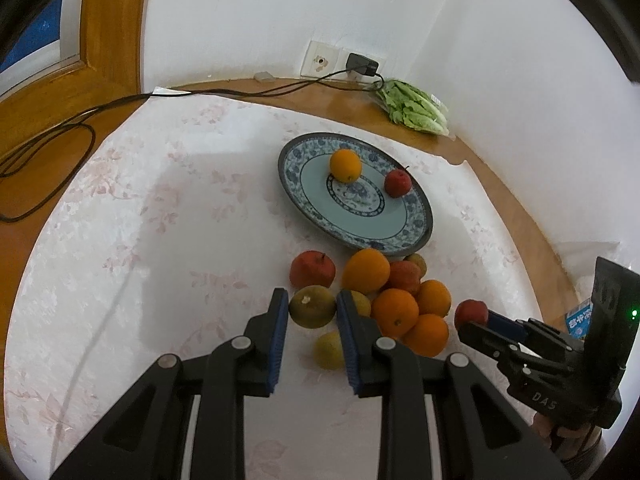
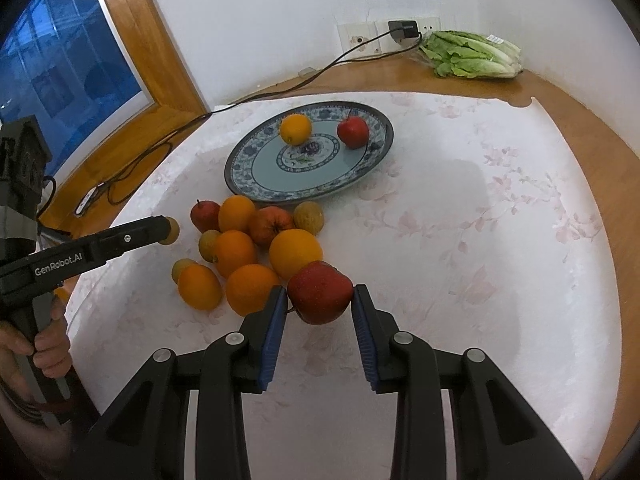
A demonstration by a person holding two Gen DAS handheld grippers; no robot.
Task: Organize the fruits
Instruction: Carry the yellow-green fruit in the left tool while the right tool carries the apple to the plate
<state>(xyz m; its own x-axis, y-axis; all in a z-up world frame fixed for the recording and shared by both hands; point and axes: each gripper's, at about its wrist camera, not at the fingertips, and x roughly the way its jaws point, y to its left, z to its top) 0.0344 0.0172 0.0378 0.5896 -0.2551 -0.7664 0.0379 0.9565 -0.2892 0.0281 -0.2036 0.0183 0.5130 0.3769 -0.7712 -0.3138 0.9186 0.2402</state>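
Note:
A blue patterned plate (image 1: pixel 412 220) (image 2: pixel 248 178) on the white cloth holds one orange (image 1: pixel 345 165) (image 2: pixel 295 129) and one red apple (image 1: pixel 397 183) (image 2: pixel 352 132). In front of it lies a pile of oranges (image 1: pixel 395 313) (image 2: pixel 295 253), red apples (image 1: pixel 312 270) (image 2: pixel 269 224) and greenish-yellow fruits (image 1: pixel 328 350) (image 2: pixel 309 217). My left gripper (image 1: pixel 313 305) is shut on a greenish-yellow fruit (image 1: pixel 312 306) (image 2: pixel 173 231) at the pile's left side. My right gripper (image 2: pixel 320 296) is shut on a red apple (image 2: pixel 320 298) (image 1: pixel 471 312) at the pile's right side.
A bag of lettuce (image 1: pixel 414 108) (image 2: pixel 472 55) lies at the back right near the wall sockets and a plugged charger (image 1: pixel 362 65) (image 2: pixel 404 30). Its black cable (image 1: pixel 60 128) (image 2: pixel 168 140) runs left over the wooden table edge. A window is at the left.

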